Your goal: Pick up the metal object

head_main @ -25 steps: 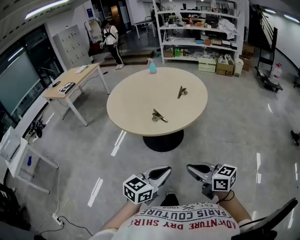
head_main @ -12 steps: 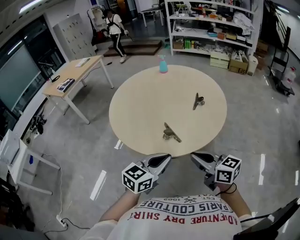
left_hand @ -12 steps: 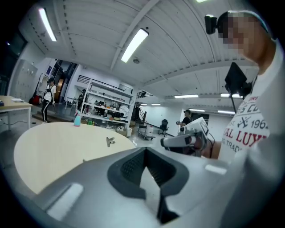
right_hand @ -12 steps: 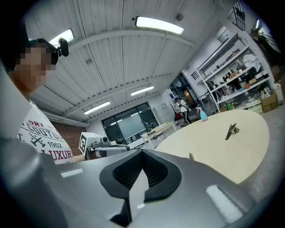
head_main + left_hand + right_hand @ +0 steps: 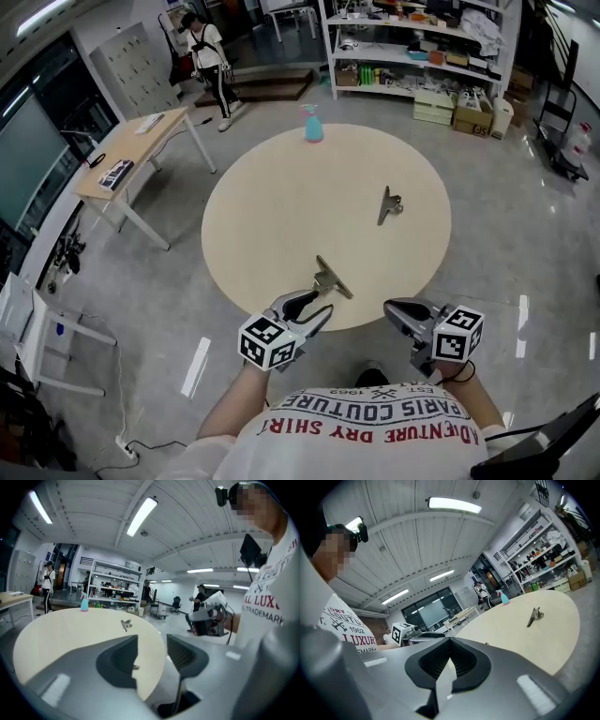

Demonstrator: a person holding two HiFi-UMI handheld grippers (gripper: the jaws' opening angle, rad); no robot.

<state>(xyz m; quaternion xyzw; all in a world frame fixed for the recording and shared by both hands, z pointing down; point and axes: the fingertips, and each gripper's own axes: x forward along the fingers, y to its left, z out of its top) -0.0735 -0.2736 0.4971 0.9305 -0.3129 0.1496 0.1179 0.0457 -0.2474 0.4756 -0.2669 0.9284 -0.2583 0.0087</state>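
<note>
Left gripper (image 5: 323, 302) opening at the tabletop (image 5: 281, 216) edge
Its jaws are parting, gripping nothing, just short of the near metal clip (image 5: 333, 278). A second clip (image 5: 389, 203) lies farther back. The right gripper (image 5: 392, 311) is closed and empty, off the tabletop.

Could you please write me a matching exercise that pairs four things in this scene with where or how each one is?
Things:
1. spray bottle
2. nearer metal clip
3. farther metal clip
4. right gripper

Places or states:
A. fingers together, nothing between them
B. by the edge of the table closest to the person
C. at the table's far edge
D. on the table's right half, mid-depth

Pairs: 1-C, 2-B, 3-D, 4-A
</note>
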